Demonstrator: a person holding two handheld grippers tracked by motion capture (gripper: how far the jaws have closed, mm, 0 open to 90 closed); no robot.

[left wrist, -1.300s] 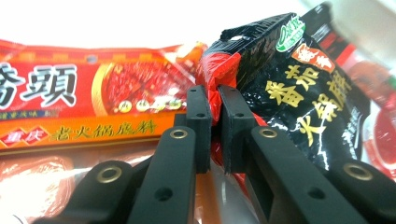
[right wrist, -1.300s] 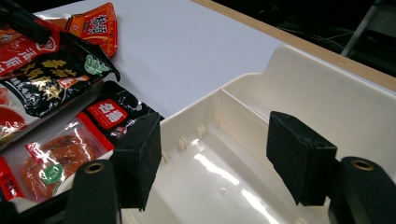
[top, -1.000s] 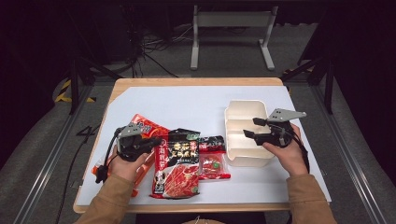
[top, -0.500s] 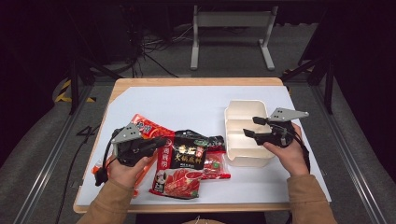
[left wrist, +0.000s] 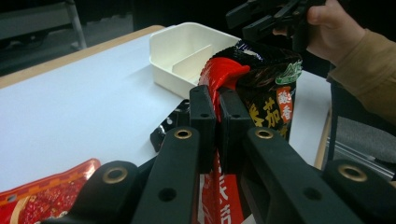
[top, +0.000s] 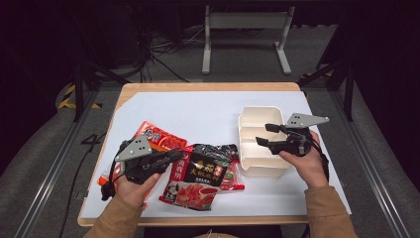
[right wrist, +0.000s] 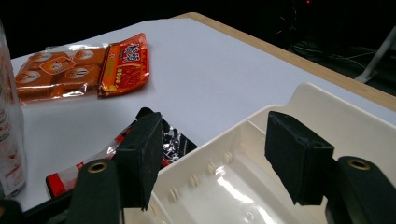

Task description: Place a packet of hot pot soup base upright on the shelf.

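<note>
Red foil is what we have pinched: in the left gripper view, at the bottom centre of the frame, the left gripper (left wrist: 217, 116) is clamped on the edge of a red sauce packet (left wrist: 219, 79), and a black-and-red packet (left wrist: 268, 79) rises with it, pressed against its far side. That is our main worry, we judge: the grip sits only on a thin edge, so the slippery film could slide out, or the black-and-red packet, which we cannot see between the pads, could drop away or drag along unwanted. In the high view the red sauce packet (top: 190, 191) hangs at the lower centre, just right of the left gripper (top: 171, 157). Farther off, toward the middle right of that view, the right gripper (top: 265, 135) hovers with its jaws apart and empty over the cream divided box (top: 257, 168); if we swing the packets across carelessly, they could catch its near wall or bump that waiting claw.
</note>
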